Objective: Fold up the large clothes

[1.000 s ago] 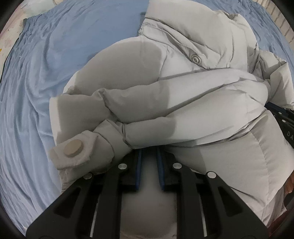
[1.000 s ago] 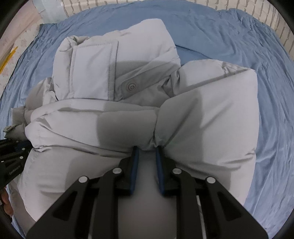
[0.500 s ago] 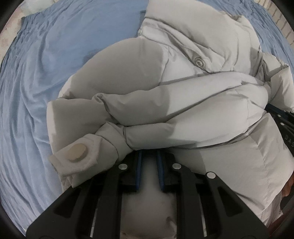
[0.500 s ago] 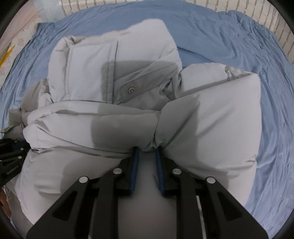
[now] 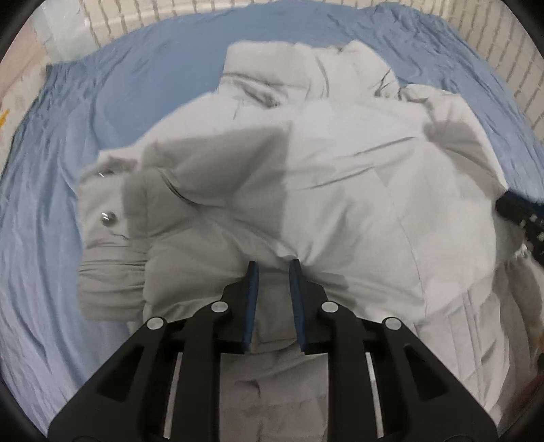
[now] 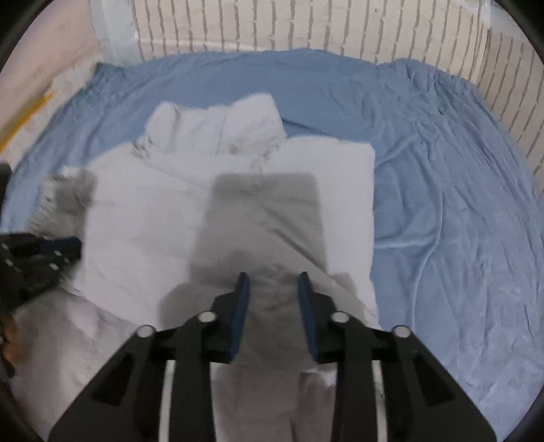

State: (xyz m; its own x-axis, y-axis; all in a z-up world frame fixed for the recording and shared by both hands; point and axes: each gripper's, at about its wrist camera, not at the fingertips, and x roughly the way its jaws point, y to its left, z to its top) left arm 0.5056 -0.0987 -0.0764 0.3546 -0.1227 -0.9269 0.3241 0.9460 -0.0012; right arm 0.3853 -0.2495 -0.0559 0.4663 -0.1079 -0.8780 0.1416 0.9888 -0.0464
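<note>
A pale grey puffer jacket (image 5: 340, 190) lies bunched near the middle of a blue-sheeted bed (image 6: 442, 204), its far edge against a white brick wall (image 6: 306, 30); the left gripper (image 5: 273, 268) pinches a fold of its padding; the right gripper (image 6: 273, 280), jaws just closing, clamps another fold.

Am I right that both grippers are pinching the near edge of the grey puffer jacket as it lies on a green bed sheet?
Not quite: the bed sheet is blue, not green, as the right wrist view shows plainly. The rest holds: the left gripper and the right gripper each pinch the near edge of the grey puffer jacket.
</note>
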